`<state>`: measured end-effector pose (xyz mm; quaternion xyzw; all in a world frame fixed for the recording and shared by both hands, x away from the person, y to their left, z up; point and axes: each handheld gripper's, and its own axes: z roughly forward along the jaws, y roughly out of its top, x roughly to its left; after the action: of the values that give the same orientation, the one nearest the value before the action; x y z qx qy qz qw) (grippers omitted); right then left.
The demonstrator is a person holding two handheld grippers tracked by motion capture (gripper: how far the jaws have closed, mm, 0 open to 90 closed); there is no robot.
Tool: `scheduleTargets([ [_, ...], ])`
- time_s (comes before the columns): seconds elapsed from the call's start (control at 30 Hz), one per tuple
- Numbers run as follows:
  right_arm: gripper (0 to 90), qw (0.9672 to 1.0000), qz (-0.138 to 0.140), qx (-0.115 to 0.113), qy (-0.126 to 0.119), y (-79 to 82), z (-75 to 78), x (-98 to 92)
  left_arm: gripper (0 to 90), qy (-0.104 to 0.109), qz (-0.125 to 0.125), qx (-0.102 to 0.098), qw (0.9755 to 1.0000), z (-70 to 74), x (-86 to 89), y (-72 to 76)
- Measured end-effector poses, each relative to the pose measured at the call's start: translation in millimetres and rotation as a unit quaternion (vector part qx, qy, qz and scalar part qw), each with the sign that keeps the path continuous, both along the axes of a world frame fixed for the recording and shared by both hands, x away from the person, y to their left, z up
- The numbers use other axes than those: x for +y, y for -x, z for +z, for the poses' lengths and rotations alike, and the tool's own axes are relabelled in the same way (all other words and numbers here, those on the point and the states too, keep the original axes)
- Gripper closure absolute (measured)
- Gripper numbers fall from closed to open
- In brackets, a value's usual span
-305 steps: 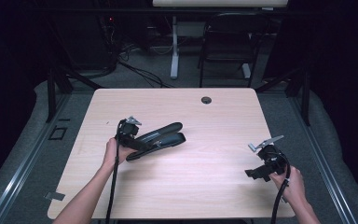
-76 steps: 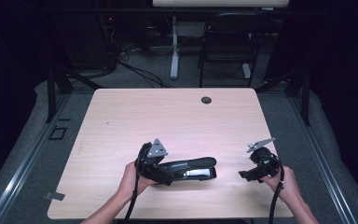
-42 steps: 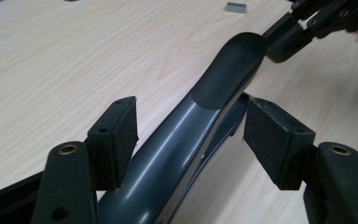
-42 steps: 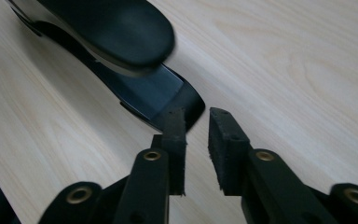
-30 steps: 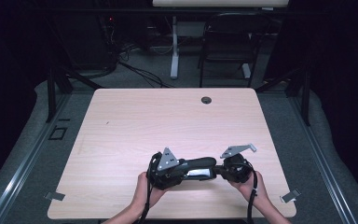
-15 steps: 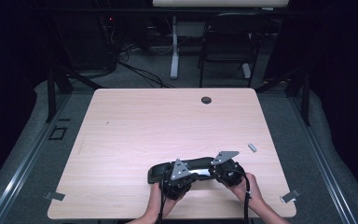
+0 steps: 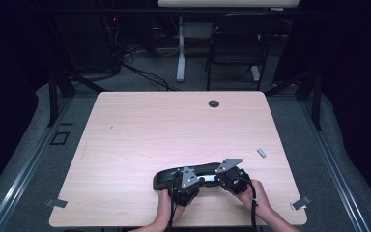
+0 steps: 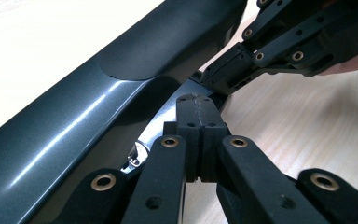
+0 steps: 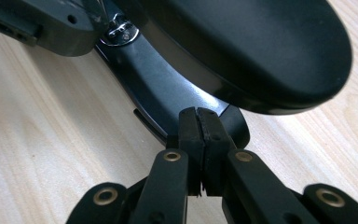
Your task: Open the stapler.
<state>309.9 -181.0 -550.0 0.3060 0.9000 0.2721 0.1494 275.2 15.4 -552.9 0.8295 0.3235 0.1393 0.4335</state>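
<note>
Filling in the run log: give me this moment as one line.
stapler: flat on table, near edge | left gripper: shut, tips at stapler base | right gripper: shut, tips at stapler end

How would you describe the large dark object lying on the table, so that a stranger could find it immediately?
Look at the light wooden table, then at its near edge, where two hands hold their tools. The long, glossy black stapler lies between them. It is by far the largest thing there; the small grey piece lies apart, towards the right edge.
</note>
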Motion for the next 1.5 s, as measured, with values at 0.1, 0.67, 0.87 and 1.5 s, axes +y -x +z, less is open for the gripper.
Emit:
scheduleTargets([
  [0.1, 88.9, 1.0, -0.005, -0.002, -0.003, -1.6, -1.5, -1.7, 90.0, -0.003, 0.001, -0.001, 1.0, -1.7, -1.0, -1.0],
  [0.67, 89.5, 0.9991, -0.015, -0.035, -0.019, 6.9, -7.4, -2.7, 90.0, 0.025, 0.019, -0.018, 0.9993, -8.3, -5.4, -0.5],
  [0.87, 87.8, 0.9983, -0.02, -0.04, -0.038, 6.8, -10.0, -4.1, 90.0, 0.026, 0.02, -0.014, 0.9994, -10.1, -6.3, -3.2],
  [1.5, 90.0, 0.9989, -0.017, -0.035, -0.027, 8.2, -8.8, 6.4, 90.0, 0.031, 0.013, -0.021, 0.9992, -13.5, -11.7, -6.1],
])
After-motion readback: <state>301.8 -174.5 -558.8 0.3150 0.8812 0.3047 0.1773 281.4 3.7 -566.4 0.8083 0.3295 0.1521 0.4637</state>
